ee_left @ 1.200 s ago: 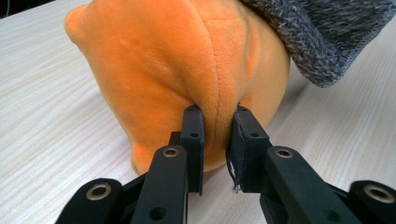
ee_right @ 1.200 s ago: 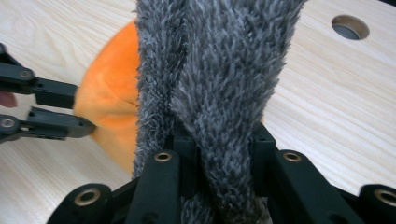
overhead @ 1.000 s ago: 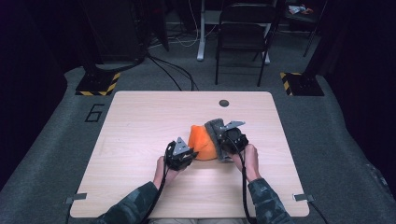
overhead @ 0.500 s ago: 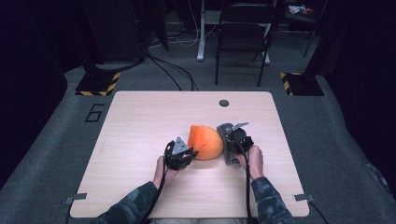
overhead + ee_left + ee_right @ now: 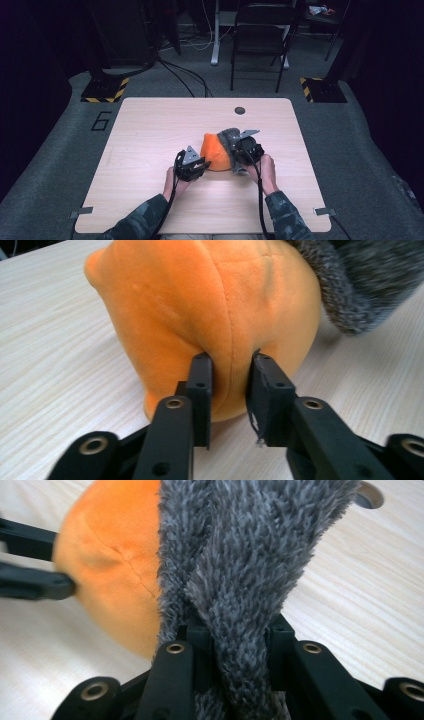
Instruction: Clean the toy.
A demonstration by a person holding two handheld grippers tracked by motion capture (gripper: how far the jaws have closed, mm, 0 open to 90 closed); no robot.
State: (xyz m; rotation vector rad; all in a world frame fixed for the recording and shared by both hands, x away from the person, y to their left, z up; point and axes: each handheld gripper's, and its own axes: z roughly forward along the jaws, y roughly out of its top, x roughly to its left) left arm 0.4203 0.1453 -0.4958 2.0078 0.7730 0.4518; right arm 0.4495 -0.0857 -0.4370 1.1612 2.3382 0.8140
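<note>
An orange plush hat (image 5: pixel 215 150) with a grey fuzzy brim (image 5: pixel 228 139) lies on the wooden table (image 5: pixel 150 125), just in front of the person. My left gripper (image 5: pixel 201 165) is at the hat's near left side. In the left gripper view its pads (image 5: pixel 201 377) still press a fold of the orange plush (image 5: pixel 200 300), and the jaws have just been opening a little. My right gripper (image 5: pixel 239 153) is at the hat's right side. It (image 5: pixel 235 635) is shut on the grey brim (image 5: pixel 240 555), with the orange body (image 5: pixel 110 570) to its left.
A round cable hole (image 5: pixel 240 110) sits near the table's far edge. Beyond the table stand a dark chair (image 5: pixel 260 30) and yellow-black striped floor feet (image 5: pixel 105 92). Bare wood lies to the left of the hat and behind it.
The right gripper swung a little to the right with the brim, then came back left. The orange body went from a cone shape to a rounder bulge. The left hand stayed put.
</note>
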